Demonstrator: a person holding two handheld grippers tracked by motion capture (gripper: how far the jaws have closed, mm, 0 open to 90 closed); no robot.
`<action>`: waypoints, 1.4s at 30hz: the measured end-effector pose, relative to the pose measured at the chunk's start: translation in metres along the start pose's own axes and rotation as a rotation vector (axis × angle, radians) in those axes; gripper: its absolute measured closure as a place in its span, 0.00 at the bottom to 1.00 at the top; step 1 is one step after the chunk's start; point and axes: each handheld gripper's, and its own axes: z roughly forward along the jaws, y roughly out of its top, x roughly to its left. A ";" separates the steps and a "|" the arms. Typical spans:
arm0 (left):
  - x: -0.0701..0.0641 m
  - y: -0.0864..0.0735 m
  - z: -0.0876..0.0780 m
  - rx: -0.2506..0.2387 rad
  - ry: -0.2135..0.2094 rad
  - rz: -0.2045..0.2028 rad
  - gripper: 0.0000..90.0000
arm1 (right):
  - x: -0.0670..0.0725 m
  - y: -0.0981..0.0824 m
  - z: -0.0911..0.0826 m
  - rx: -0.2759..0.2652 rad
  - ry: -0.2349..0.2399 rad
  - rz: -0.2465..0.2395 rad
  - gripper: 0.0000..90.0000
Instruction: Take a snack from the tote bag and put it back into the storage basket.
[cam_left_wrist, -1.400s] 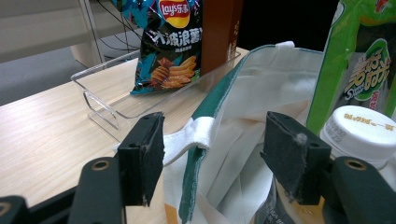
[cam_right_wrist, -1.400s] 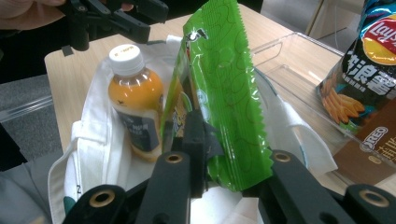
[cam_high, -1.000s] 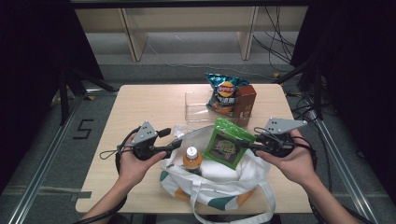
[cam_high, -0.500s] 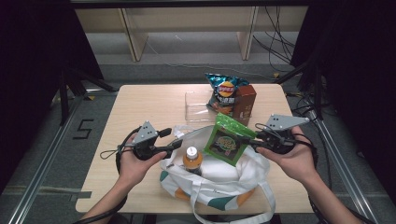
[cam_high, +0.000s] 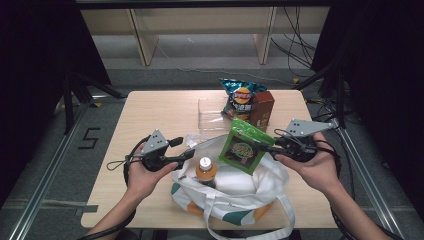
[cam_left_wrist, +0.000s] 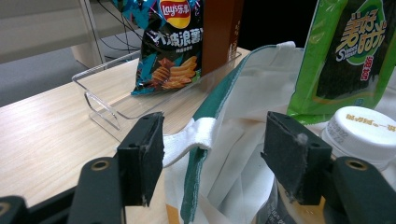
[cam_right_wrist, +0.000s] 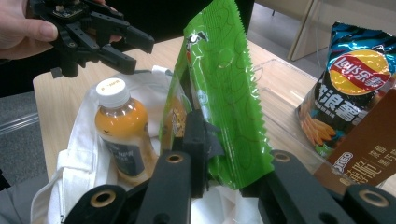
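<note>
A white cloth bag (cam_high: 250, 185) with green trim lies open at the table's near edge. Inside it stands a bottle of orange drink (cam_high: 205, 170) with a white cap (cam_left_wrist: 362, 130). My right gripper (cam_high: 264, 147) is shut on a green snack packet (cam_high: 242, 147), holding it upright over the bag's mouth; one pad presses the packet's lower edge (cam_right_wrist: 224, 93). My left gripper (cam_high: 184, 147) is at the bag's left rim, open. The bag's white strap (cam_left_wrist: 201, 135) lies between its pads, which do not press on it.
A clear plastic tray (cam_high: 210, 112) sits at the far middle of the wooden table (cam_high: 150, 115). A dark chips bag (cam_high: 241, 97) and a brown box (cam_high: 263, 107) stand at its right end. Cables trail beyond the table's far right.
</note>
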 end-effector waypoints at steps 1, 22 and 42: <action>0.000 0.000 0.000 0.001 0.001 -0.004 0.42 | -0.001 0.001 -0.002 0.017 0.005 -0.012 0.87; -0.001 -0.001 0.001 0.007 -0.001 0.003 0.42 | -0.001 0.011 -0.012 -0.050 -0.021 -0.017 0.88; -0.001 -0.001 0.001 0.008 -0.003 0.002 0.42 | -0.007 0.018 -0.015 -0.069 -0.032 -0.018 0.88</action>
